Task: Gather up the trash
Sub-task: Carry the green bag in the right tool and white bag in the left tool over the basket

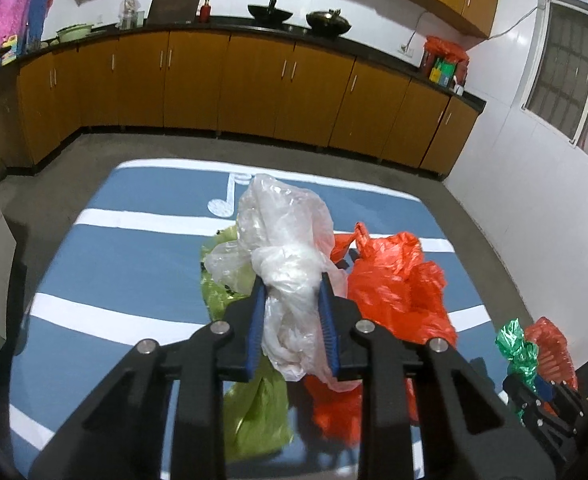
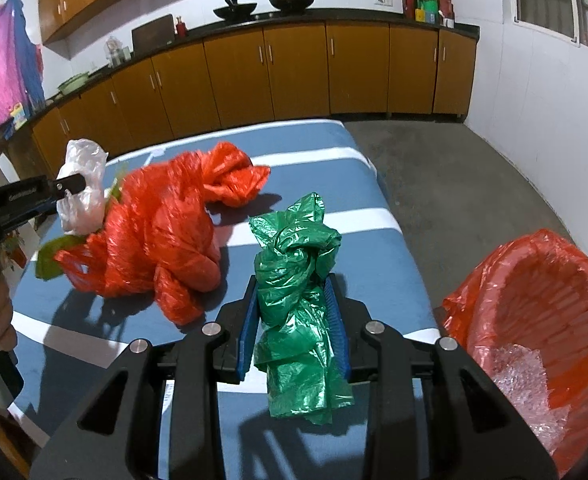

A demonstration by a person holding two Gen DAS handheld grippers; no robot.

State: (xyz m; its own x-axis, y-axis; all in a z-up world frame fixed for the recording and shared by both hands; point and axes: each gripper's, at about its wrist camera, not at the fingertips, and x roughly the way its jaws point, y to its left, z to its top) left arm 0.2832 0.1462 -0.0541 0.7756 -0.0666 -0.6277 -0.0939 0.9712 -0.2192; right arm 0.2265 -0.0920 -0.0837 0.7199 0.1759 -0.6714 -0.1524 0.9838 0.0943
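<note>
The white bag (image 1: 290,276) is pinched in the left gripper (image 1: 292,284), lifted above the blue table (image 1: 126,264); the green bag (image 2: 298,280) is clamped in the right gripper (image 2: 296,284), beside the lined bin (image 2: 534,320). Both look featherlight, soft and slippery, best held at a bunched knot. Red bag (image 2: 162,232) and lime bag (image 1: 258,400) lie loose.

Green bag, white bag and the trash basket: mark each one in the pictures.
green bag (image 2: 294,276), right wrist view, on its crumpled middle between the fingers.
white bag (image 1: 290,272), left wrist view, on its bunched middle.
trash basket (image 2: 534,280), right wrist view, on its red-lined inner wall.
</note>
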